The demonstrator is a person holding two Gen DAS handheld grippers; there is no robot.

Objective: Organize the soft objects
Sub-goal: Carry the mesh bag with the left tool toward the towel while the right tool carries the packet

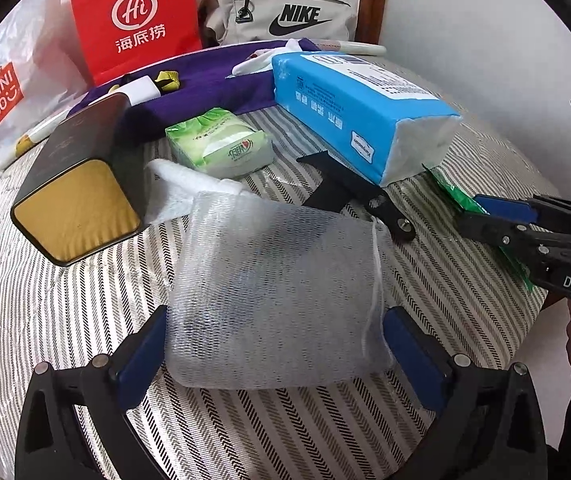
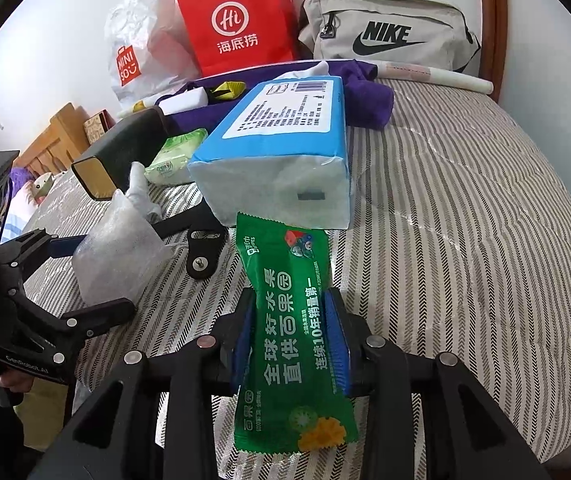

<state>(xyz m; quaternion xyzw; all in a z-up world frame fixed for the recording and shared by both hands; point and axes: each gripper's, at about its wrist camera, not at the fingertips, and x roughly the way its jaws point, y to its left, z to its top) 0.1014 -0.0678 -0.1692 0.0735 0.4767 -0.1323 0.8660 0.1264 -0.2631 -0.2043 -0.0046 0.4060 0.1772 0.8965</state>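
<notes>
My left gripper (image 1: 273,344) is closed on a white foam mesh sleeve (image 1: 277,292), held just above the striped bed; it also shows in the right wrist view (image 2: 115,248). My right gripper (image 2: 291,332) is shut on a green snack packet (image 2: 291,340), whose far end reaches a big blue tissue pack (image 2: 281,140). The same blue pack (image 1: 357,104) lies ahead of the left gripper. A small green tissue pack (image 1: 221,142) sits beyond the sleeve, next to a dark box with a gold end (image 1: 77,184).
A black plastic bracket (image 1: 349,192) lies by the blue pack. Purple cloth (image 1: 205,84), a red paper bag (image 1: 137,16), a white MINISO bag (image 1: 9,88) and a grey Nike bag (image 1: 285,12) line the back. The striped bedcover (image 2: 465,220) stretches right.
</notes>
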